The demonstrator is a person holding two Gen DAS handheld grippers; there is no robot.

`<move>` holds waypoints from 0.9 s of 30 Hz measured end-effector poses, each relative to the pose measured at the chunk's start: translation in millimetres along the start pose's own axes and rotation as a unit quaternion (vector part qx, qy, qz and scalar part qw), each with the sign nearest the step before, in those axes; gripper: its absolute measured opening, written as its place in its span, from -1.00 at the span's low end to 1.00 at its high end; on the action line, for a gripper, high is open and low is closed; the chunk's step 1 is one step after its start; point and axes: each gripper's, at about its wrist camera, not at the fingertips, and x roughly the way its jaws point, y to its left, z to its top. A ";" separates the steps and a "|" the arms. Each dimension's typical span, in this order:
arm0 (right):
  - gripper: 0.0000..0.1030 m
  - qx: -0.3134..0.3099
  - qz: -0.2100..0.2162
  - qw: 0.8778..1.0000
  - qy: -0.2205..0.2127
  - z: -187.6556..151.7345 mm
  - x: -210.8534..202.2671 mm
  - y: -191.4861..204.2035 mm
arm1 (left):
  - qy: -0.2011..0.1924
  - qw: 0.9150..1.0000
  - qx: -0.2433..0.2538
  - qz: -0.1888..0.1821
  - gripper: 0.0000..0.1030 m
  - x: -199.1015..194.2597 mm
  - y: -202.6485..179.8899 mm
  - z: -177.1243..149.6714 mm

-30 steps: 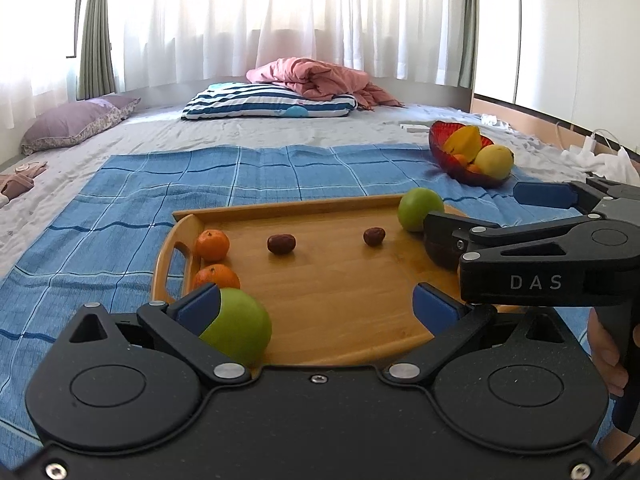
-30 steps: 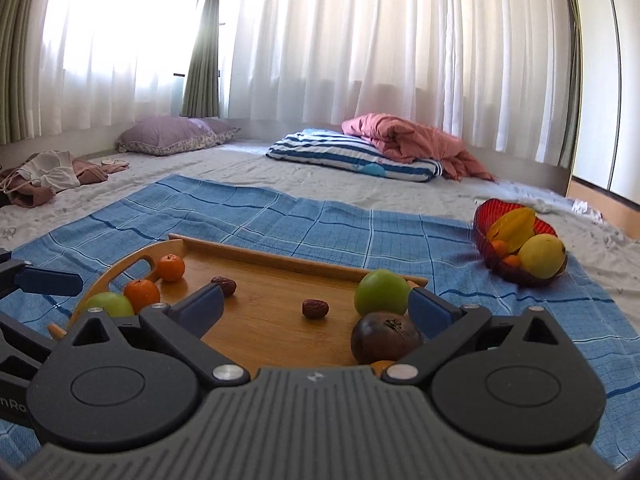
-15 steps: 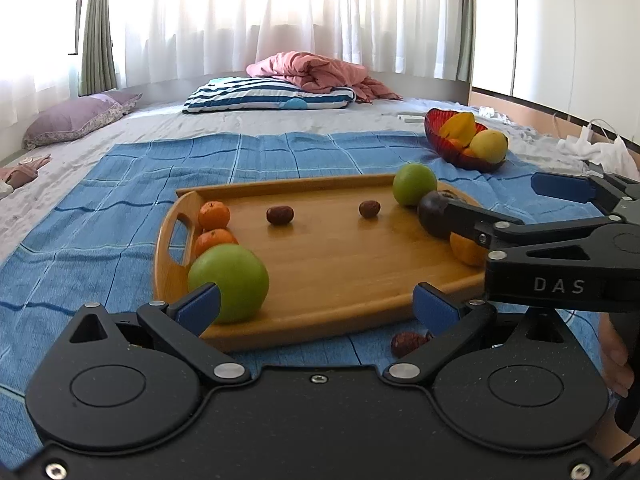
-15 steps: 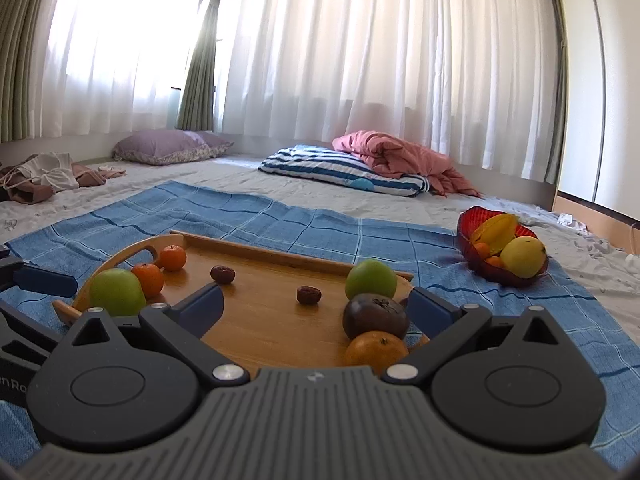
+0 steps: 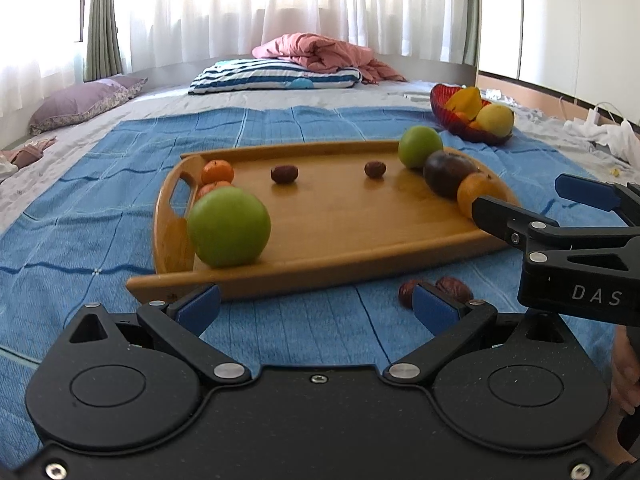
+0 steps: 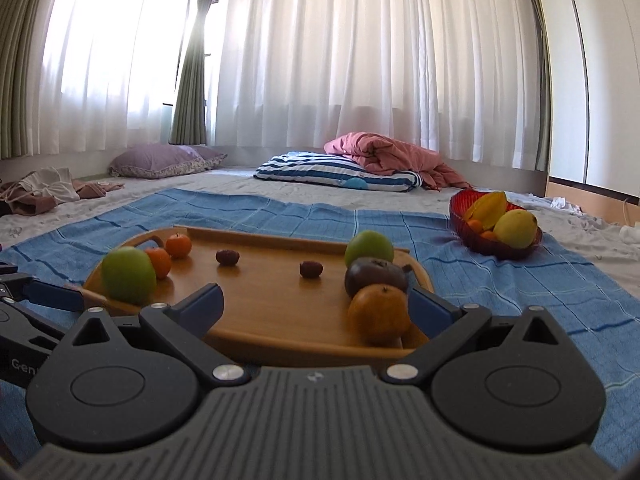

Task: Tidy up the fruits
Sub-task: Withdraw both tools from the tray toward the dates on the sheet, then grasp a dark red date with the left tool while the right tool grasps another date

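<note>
Fruits lie on a wooden tray [image 5: 320, 216] over a blue checked blanket [image 5: 100, 184] — a green apple [image 5: 229, 227] near its left handle, tangerines [image 5: 217, 171] behind it; another green apple [image 6: 369, 247], a dark purple fruit [image 6: 375, 276] and an orange [image 6: 379, 313] line its right end; two dates [image 5: 436, 290] rest on the blanket; left gripper [image 5: 316, 308] and right gripper [image 6: 316, 306] both gape, empty; a red bowl [image 6: 494, 246] holds yellow fruit.
</note>
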 end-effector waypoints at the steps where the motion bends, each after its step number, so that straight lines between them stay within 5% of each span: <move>1: 1.00 0.000 -0.001 1.000 0.001 -1.7 -0.4 0.1 | 0.003 1.000 -0.001 0.000 0.99 1.0 0.1 -1.5; 15: 1.00 -0.002 -0.021 1.000 0.010 -13.6 -5.7 -5.2 | 0.019 1.000 -0.003 -0.006 0.82 8.0 -6.2 -10.7; 27: 1.00 0.000 -0.033 0.999 0.031 -22.1 -5.4 -16.0 | 0.017 0.999 -0.014 -0.047 0.09 14.8 -16.4 0.5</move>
